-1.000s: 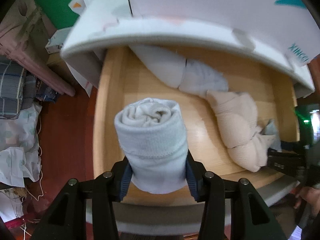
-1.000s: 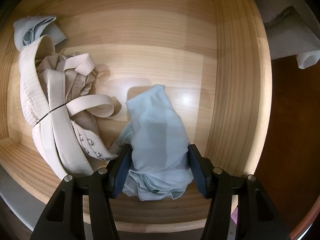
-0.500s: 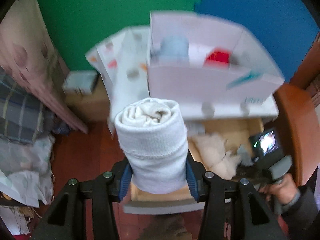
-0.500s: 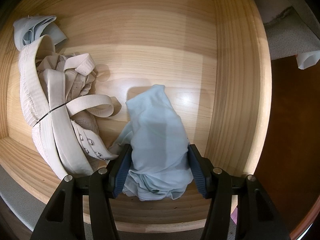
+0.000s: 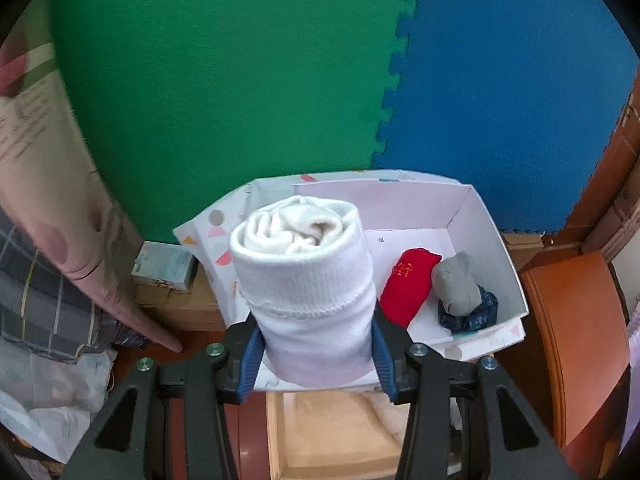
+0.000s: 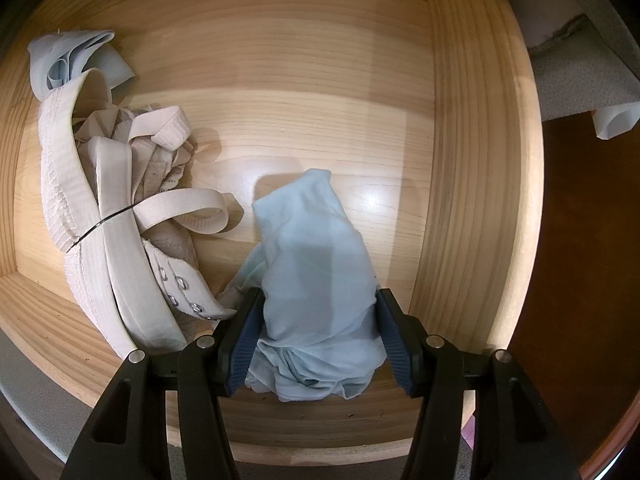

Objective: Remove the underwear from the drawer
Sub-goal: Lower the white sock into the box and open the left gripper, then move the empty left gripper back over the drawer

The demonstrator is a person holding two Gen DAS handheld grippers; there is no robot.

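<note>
My left gripper (image 5: 316, 350) is shut on a rolled white underwear bundle (image 5: 308, 280), held high in front of an open white box (image 5: 484, 216). The wooden drawer (image 5: 320, 440) shows below the bundle. In the right wrist view my right gripper (image 6: 318, 340) is shut on a crumpled light blue underwear piece (image 6: 316, 264) that rests on the drawer floor (image 6: 300, 120). A beige bra (image 6: 120, 236) lies bunched to its left, and another light blue garment (image 6: 72, 60) sits in the far left corner.
The white box holds a red roll (image 5: 408, 284), a grey roll (image 5: 456, 284) and a dark blue patterned item (image 5: 472, 314). Green and blue foam mats (image 5: 240, 80) stand behind. Bedding (image 5: 48, 300) lies left, an orange-brown chair (image 5: 576, 340) right.
My left gripper rose out of the drawer with the white roll and tilted up until the box's inside came into view. The right gripper and the blue piece stayed still.
</note>
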